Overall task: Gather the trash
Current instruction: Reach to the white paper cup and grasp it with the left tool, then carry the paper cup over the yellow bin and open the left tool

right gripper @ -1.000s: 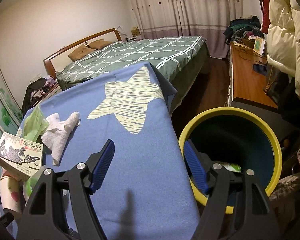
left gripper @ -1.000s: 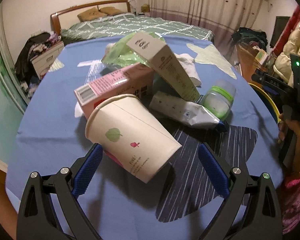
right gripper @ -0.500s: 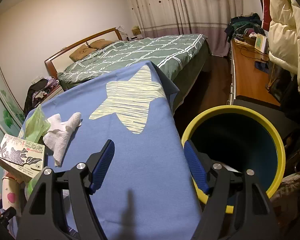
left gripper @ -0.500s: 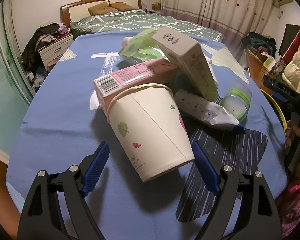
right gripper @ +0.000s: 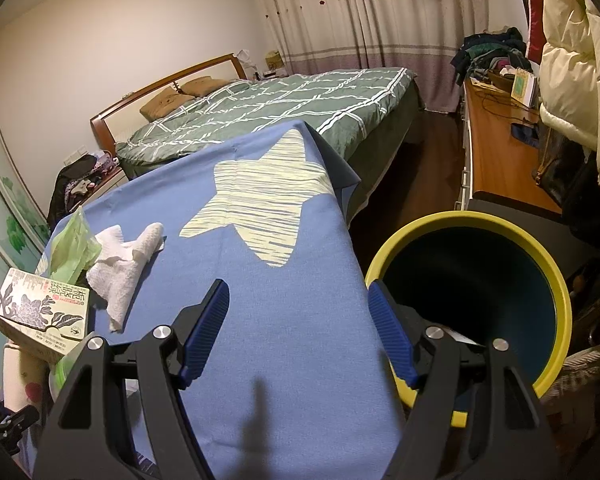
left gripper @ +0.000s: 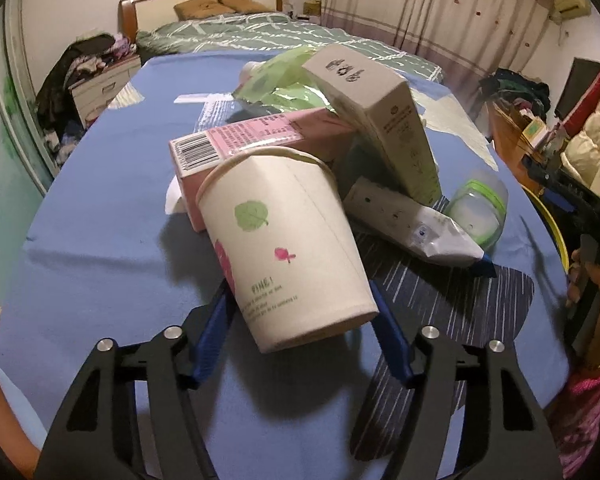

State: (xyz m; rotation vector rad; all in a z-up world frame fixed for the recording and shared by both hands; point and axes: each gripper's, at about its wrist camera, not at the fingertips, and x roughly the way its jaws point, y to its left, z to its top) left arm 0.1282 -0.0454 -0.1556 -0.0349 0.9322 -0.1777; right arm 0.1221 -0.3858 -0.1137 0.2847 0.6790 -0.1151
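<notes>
A white paper cup (left gripper: 284, 240) with leaf and fruit prints lies tilted on the blue cloth, its base towards me. My left gripper (left gripper: 300, 288) has its jaws closing, and both blue pads touch the sides of the cup's base. Behind the cup lie a pink carton (left gripper: 260, 136), a grey box (left gripper: 384, 120), a green plastic bag (left gripper: 284, 80), a white tube (left gripper: 404, 220) and a green-lidded jar (left gripper: 480, 212). My right gripper (right gripper: 296, 286) stands open and holds nothing over the cloth, beside the yellow-rimmed bin (right gripper: 556, 280).
A crumpled white tissue (right gripper: 128, 264) lies on the blue cloth (right gripper: 260, 340) near the green bag (right gripper: 72, 244). A bed with a green cover (right gripper: 280, 104) stands behind, and a wooden desk (right gripper: 496, 152) on the right. A person's hand (left gripper: 596, 280) shows at the right edge.
My left gripper has moved in on the paper cup and its jaws have narrowed from wide apart to touching the cup's base. The right gripper has kept still.
</notes>
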